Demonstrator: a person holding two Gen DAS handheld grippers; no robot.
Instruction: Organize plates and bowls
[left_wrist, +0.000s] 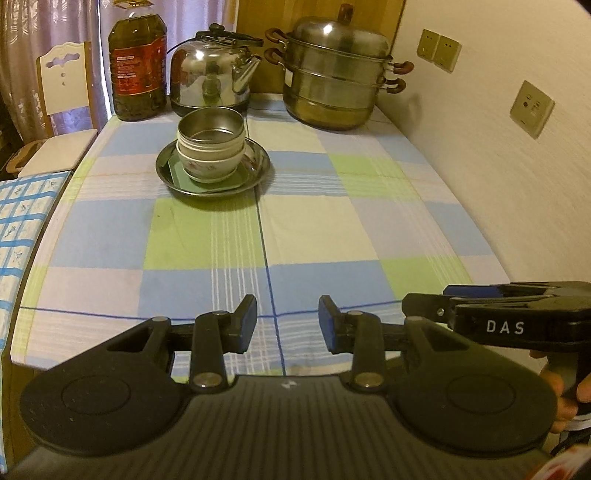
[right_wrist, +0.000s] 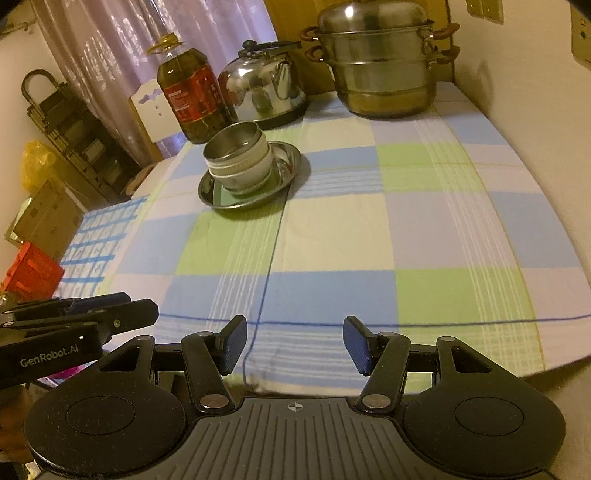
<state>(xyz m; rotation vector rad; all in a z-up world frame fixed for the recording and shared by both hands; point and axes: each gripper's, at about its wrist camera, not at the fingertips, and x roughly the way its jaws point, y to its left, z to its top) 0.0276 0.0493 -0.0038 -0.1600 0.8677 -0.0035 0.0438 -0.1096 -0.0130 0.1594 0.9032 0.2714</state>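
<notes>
Item: stacked bowls (left_wrist: 210, 147), steel one on top, nested on a steel plate (left_wrist: 258, 166) far across the table (left_wrist: 332, 236). Both tongs, left (left_wrist: 287, 321) and right (right_wrist: 293, 345), gape empty. We judge stacking done; next: check, withdraw.

Occluded, cropped and illegible regions

The oil bottle (left_wrist: 138, 70) loses its cap to the top edge of the left wrist view; its red label text is too small to read. The green flat item (left_wrist: 207, 181) under the stacked bowls (left_wrist: 210, 147) is mostly covered, so its kind cannot be told, and the bowl count is unclear. The steamer pot (right_wrist: 384, 59) lid knob is cropped at the top of the right wrist view. The hand (left_wrist: 565, 391) at lower right is cut by the frame edge.
</notes>
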